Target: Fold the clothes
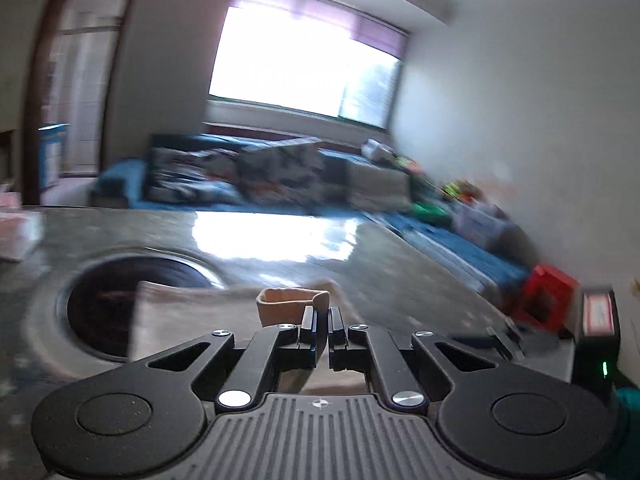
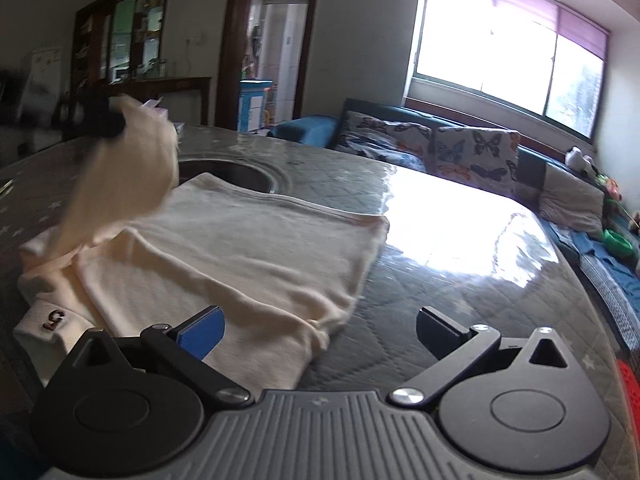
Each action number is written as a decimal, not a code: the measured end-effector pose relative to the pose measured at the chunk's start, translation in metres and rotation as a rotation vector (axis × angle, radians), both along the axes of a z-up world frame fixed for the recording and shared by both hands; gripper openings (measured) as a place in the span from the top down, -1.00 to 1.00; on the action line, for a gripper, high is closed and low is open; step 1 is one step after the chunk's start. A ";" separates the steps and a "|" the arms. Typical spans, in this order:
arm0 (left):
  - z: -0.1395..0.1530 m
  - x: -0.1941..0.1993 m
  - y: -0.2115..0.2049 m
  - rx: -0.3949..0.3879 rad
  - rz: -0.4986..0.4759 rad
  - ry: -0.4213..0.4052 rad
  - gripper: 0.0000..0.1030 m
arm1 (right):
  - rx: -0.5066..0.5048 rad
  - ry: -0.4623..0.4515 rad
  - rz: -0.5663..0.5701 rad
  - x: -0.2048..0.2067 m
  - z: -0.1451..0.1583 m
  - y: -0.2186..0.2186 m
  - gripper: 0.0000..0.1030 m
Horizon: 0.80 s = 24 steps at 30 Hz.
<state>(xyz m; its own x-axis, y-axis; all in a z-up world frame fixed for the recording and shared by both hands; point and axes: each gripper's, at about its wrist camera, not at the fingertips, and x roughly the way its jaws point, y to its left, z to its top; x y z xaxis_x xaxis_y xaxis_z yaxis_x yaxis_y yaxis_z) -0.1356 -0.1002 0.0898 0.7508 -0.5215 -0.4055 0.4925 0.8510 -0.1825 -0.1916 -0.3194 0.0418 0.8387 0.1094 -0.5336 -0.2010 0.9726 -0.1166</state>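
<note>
Nearest to the right wrist lens, my right tongs [image 2: 320,330] stand wide apart with nothing between them, low over the worktop [image 2: 460,280]. One blue pad sits at lower left of the frame, above the cream garment [image 2: 240,248]; the black finger at lower right is over bare quilted surface.

That garment lies mostly flat on the worktop in the left and centre of this frame. Its right edge ends before the bright glare patch, so I see free surface from there to the worktop's rounded rim on the right. A round dark recess [image 2: 228,170] sits just behind the far edge of the cloth. A small dark mark shows on a folded part at lower left.

At upper left, one sleeve is lifted off the surface, and a dark blurred shape holds it. I take this shape for my left tongs [image 2: 106,126], but motion blur hides the details.

From the left wrist camera, the left tongs [image 1: 322,318] are squeezed together on a tan ribbed cuff [image 1: 290,306], centre low in the frame. Pale cloth hangs to the left, partly covering the recess [image 1: 112,304]. This whole frame is blurred; the sofa [image 1: 240,172] and the red object [image 1: 548,296] at right are hard to make out.
</note>
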 end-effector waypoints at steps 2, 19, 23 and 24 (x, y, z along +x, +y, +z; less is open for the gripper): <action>-0.012 0.001 -0.011 0.024 -0.053 0.040 0.86 | 0.013 0.005 -0.023 -0.001 0.001 -0.007 -1.00; -0.050 0.017 0.074 0.115 0.091 0.168 0.17 | 0.008 -0.004 0.038 0.016 0.013 0.010 -1.00; -0.063 0.017 0.094 0.127 0.135 0.212 0.19 | 0.001 0.020 0.082 0.023 0.006 0.026 -1.00; -0.066 0.017 0.098 0.130 0.147 0.223 0.19 | -0.003 0.026 0.091 0.025 0.003 0.030 -1.00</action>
